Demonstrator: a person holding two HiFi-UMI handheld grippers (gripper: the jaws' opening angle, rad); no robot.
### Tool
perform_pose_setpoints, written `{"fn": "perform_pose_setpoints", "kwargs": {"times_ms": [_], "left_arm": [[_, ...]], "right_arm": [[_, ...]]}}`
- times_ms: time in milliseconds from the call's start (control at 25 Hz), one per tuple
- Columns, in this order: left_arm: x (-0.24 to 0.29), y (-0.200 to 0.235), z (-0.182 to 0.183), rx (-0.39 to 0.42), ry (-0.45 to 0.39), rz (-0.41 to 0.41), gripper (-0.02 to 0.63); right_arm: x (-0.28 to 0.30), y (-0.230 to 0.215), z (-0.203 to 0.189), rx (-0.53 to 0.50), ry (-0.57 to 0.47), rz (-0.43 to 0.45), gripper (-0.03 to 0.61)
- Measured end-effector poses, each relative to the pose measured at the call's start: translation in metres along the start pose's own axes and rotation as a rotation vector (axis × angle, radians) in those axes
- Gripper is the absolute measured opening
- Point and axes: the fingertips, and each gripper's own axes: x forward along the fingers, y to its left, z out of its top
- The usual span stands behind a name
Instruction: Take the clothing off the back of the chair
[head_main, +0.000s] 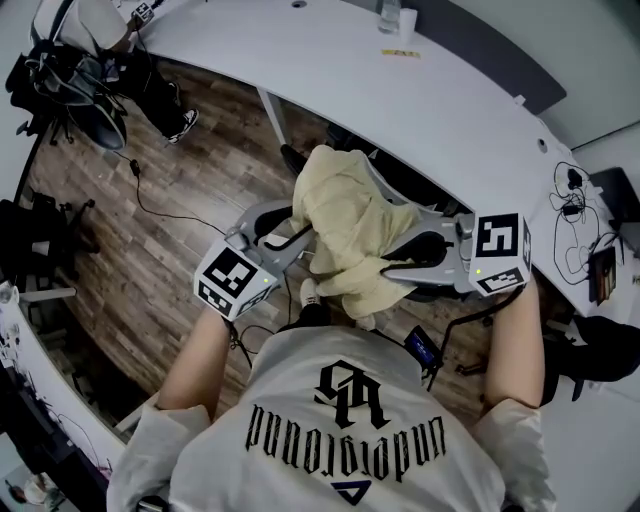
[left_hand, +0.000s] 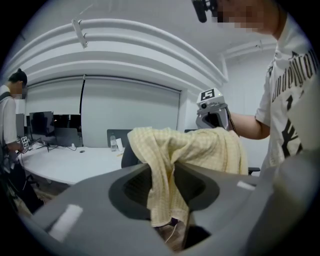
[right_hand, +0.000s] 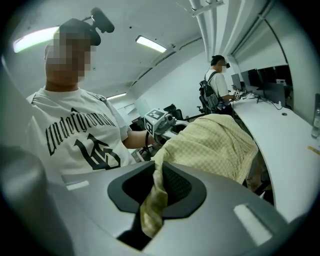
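Left gripper (left_hand: 167, 195) jaws clamped on one edge of yellow checked garment (head_main: 350, 225); right gripper (right_hand: 155, 190) jaws pinching its opposite edge, curved white desk (head_main: 420, 90) beyond

Office (long white desk (head_main: 330, 60), monitors (left_hand: 42, 122))

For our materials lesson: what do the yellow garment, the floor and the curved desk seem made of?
The yellow garment: soft woven cloth, perhaps cotton; fine check, limp folds. The floor: wood-look planks, matt; grain and seams, perhaps laminate. The desk: smooth white top, likely laminate.
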Motion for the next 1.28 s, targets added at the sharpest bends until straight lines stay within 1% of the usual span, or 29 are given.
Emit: {"fn": "perform_pose_setpoints", "kwargs": {"times_ms": [80, 160, 280, 560, 880, 1080, 1280], "left_arm": [[-0.005, -0.002, 0.005, -0.002, -0.013, 0.025, 0.146], [-0.010, -0.003, 0.010, -0.001, -0.027, 0.050, 0.108], [-0.019, -0.010, 0.018, 0.009, -0.041, 0.081, 0.091], [-0.037, -0.048, 0.031, 0.022, -0.069, 0.134, 0.087], [-0.049, -0.104, 0.051, 0.052, -0.101, 0.196, 0.086], [-0.059, -0.143, 0.056, 0.062, -0.120, 0.240, 0.086], [-0.064, -0.180, 0.058, 0.063, -0.121, 0.279, 0.086]], "right_arm": [[-0.001, 0.002, 0.001, -0.024, 0.002, -0.024, 0.046], [-0.002, 0.002, 0.002, -0.047, 0.009, -0.058, 0.043], [-0.004, 0.003, 0.003, -0.080, 0.022, -0.108, 0.041], [-0.013, 0.027, -0.002, -0.127, 0.017, -0.163, 0.040], [-0.034, 0.063, -0.011, -0.148, -0.038, -0.221, 0.040], [-0.045, 0.095, -0.017, -0.171, -0.077, -0.232, 0.040], [-0.056, 0.123, -0.030, -0.184, -0.109, -0.215, 0.040]]}}
